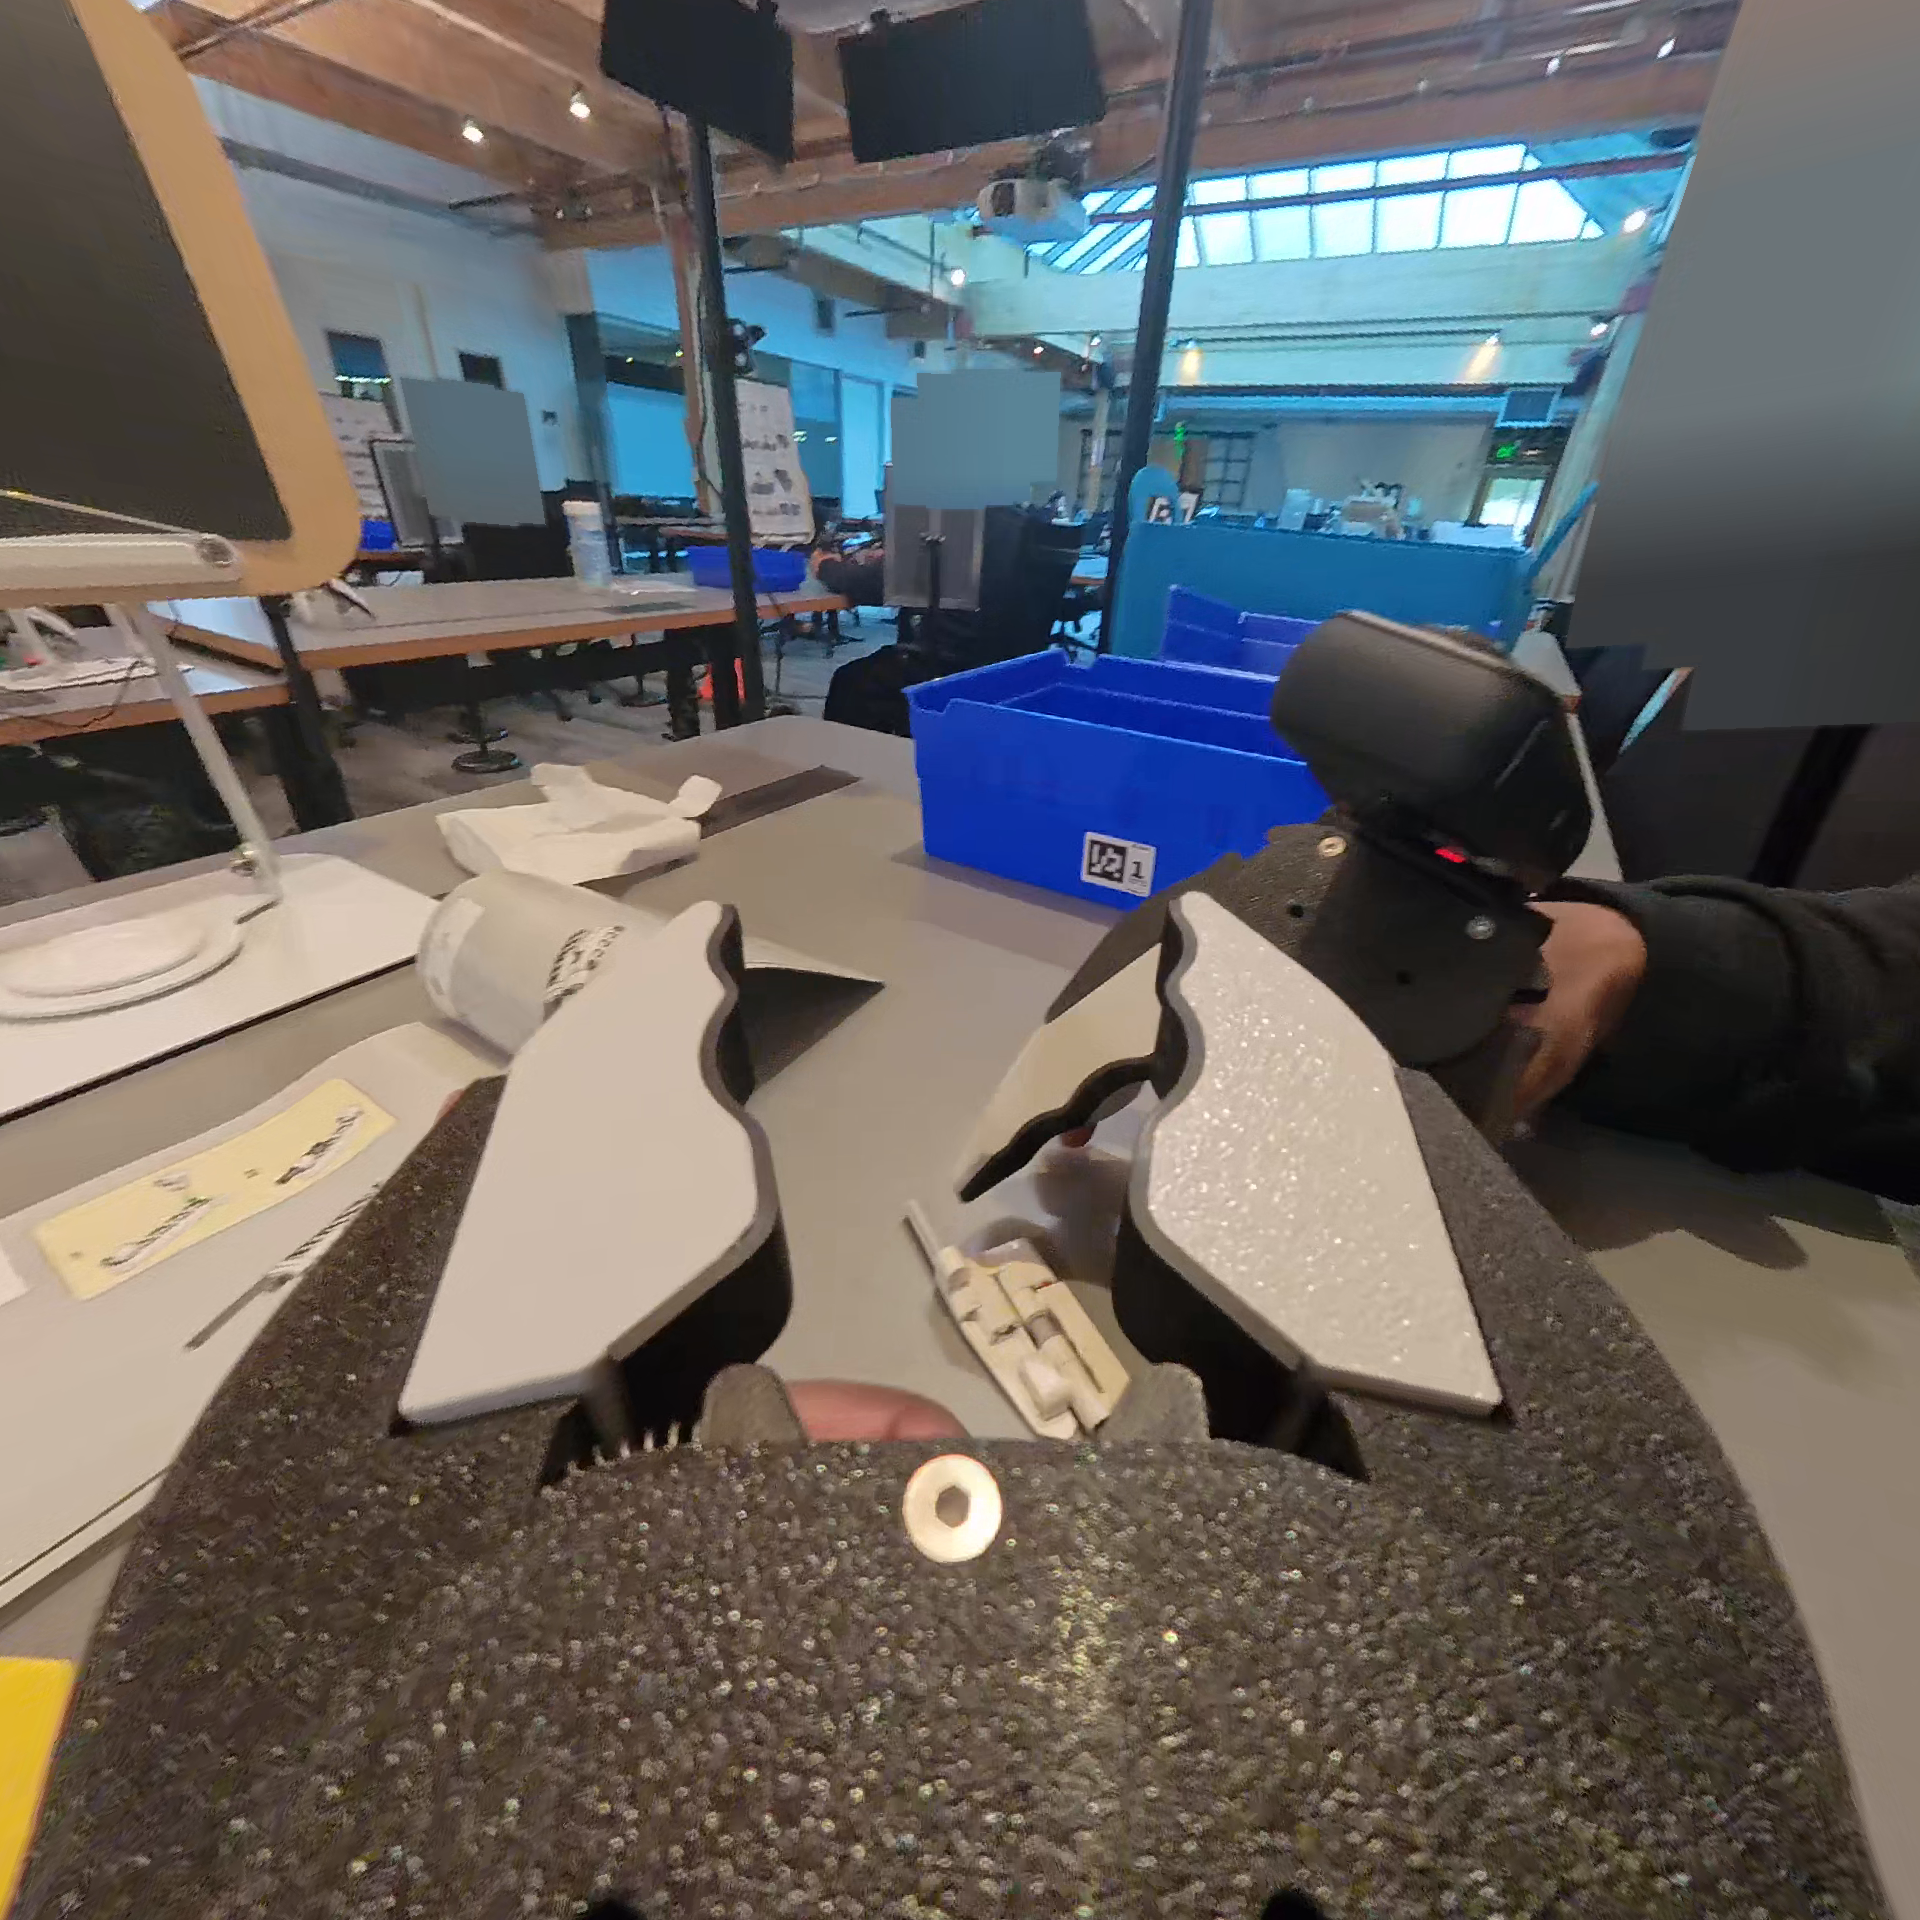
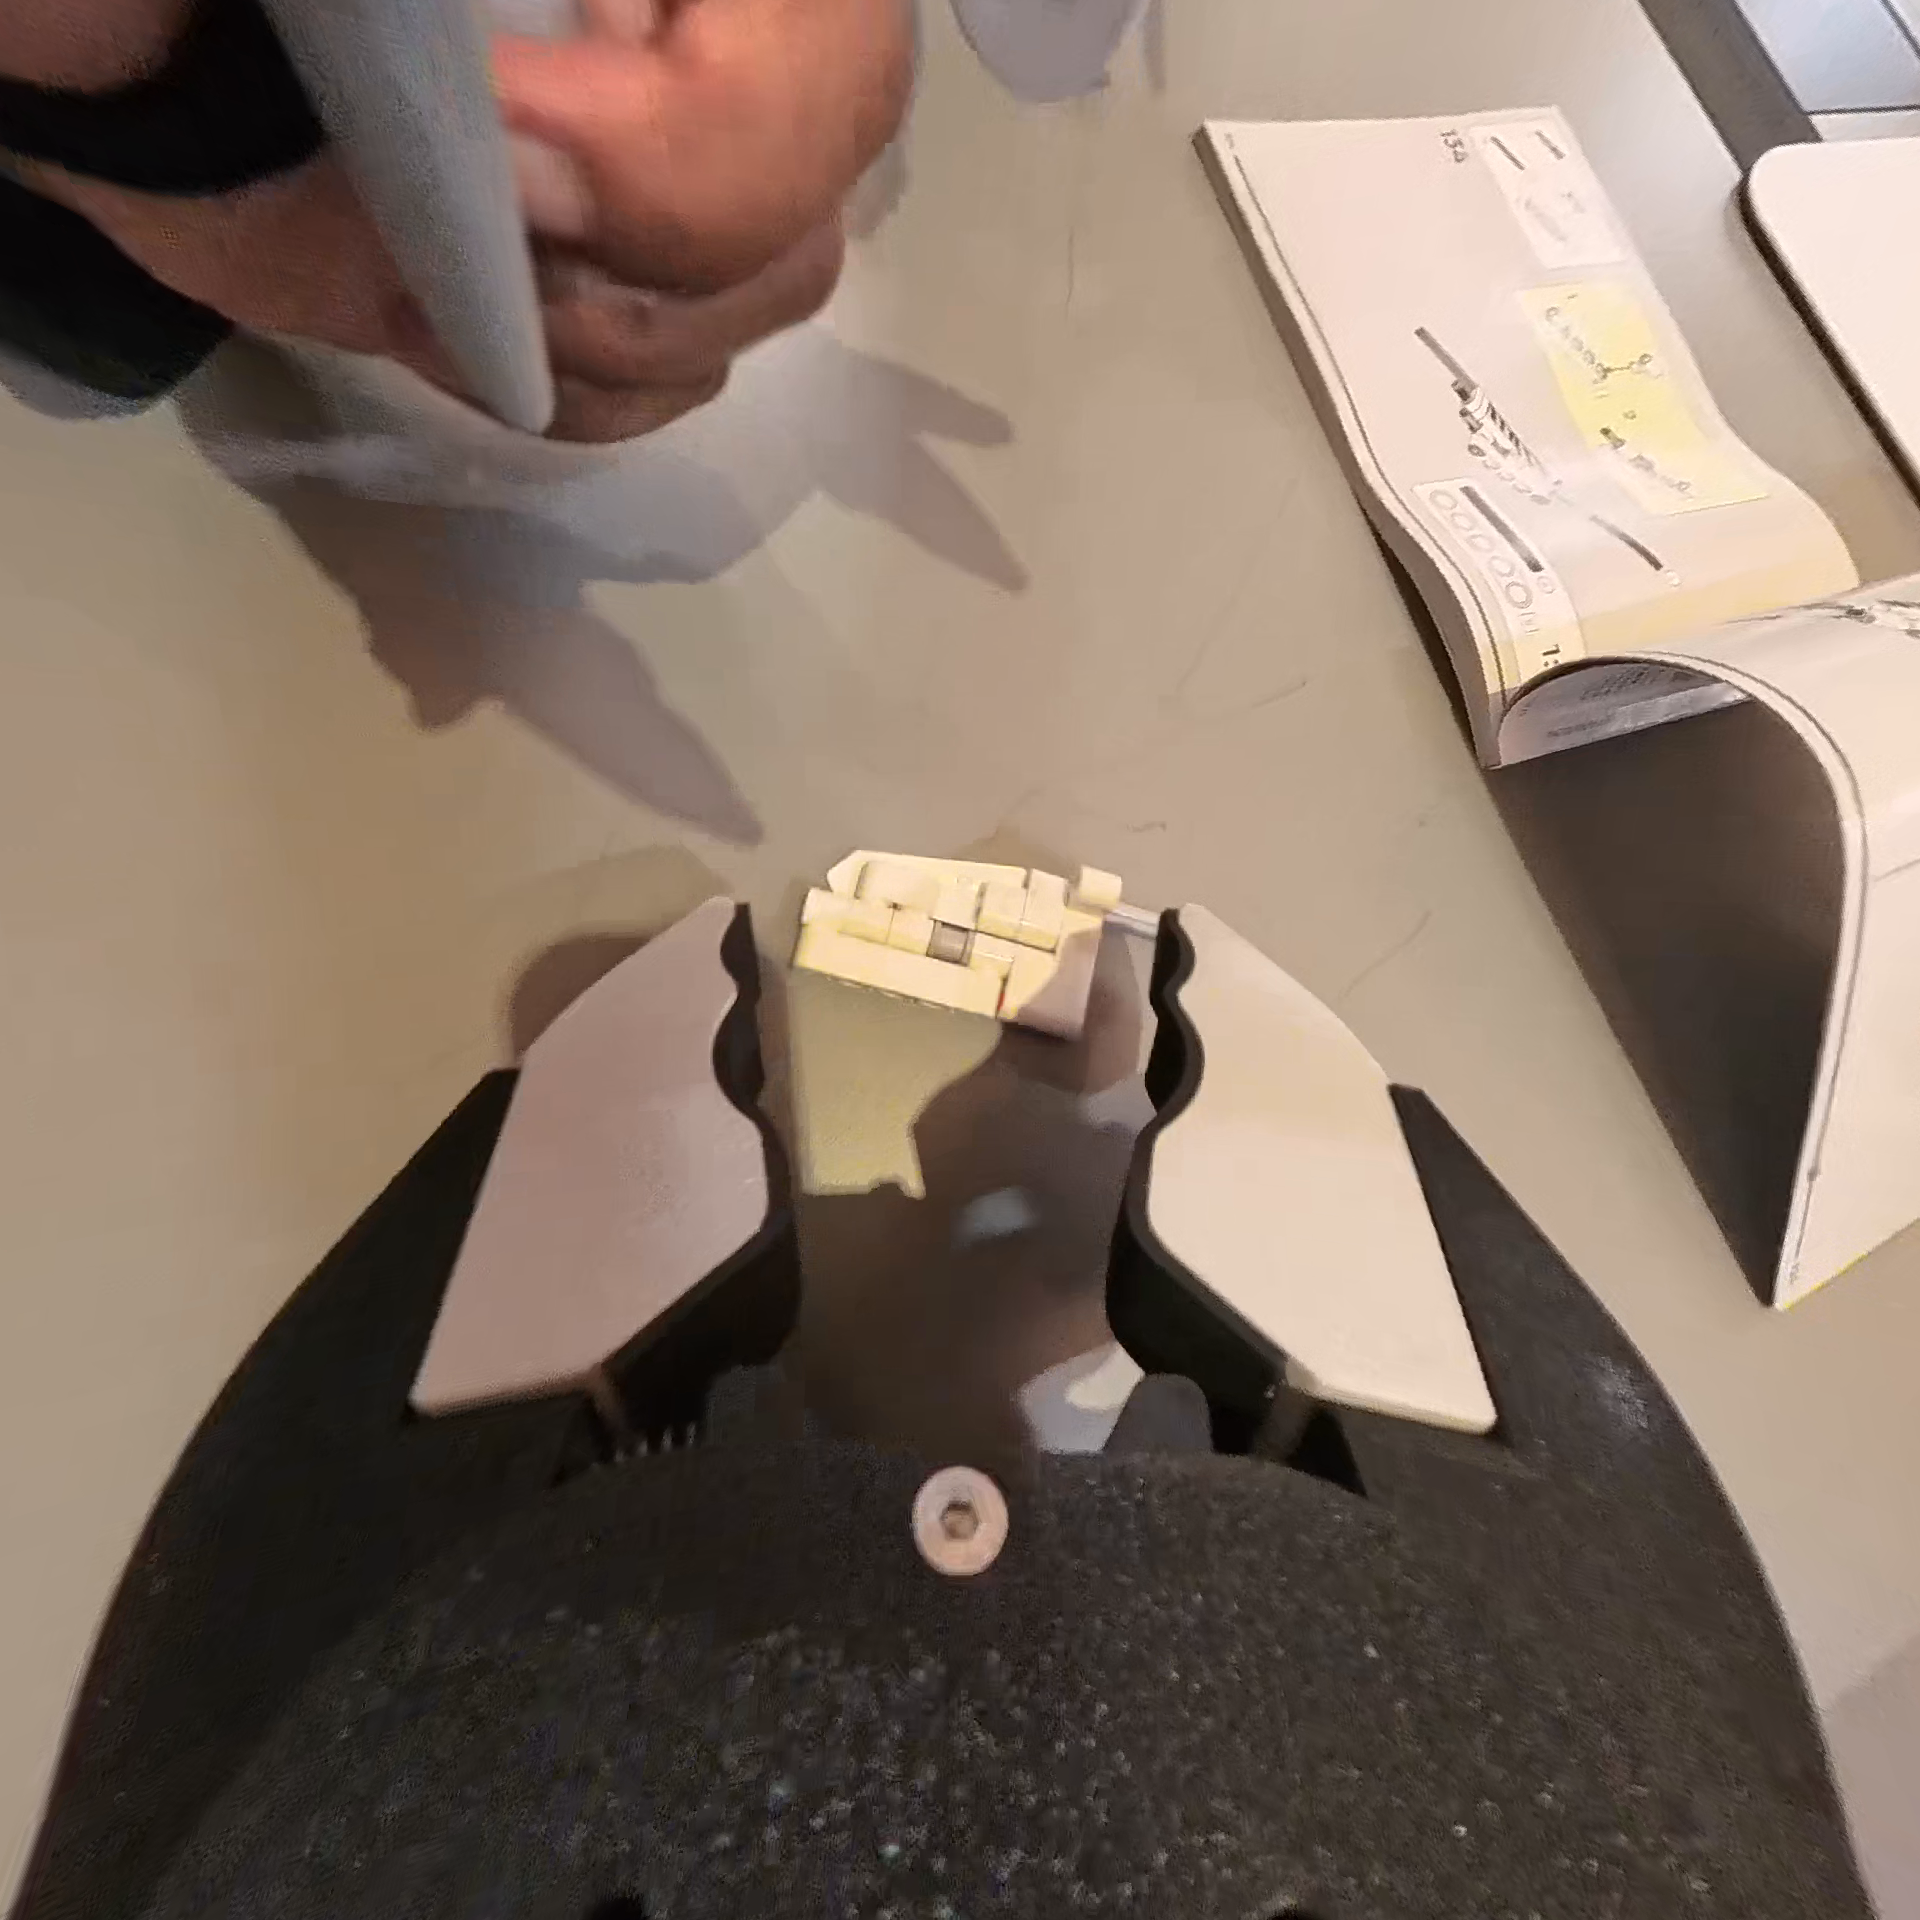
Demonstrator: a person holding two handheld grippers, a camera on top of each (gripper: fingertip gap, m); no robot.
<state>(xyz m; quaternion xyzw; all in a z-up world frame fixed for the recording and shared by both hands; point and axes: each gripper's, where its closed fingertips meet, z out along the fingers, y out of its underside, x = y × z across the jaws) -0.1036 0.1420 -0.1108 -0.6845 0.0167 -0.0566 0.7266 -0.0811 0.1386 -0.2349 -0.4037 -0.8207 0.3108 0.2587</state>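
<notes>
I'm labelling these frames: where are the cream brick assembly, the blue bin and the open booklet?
cream brick assembly [image 2: 925, 940], right wrist view, top face
blue bin [image 1: 1049, 800], left wrist view, front wall
open booklet [image 2: 1538, 416], right wrist view, flat page

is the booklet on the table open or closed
Open. The booklet lies spread on the table, printed pages facing up, with its lower pages curling over in an arch.
</notes>
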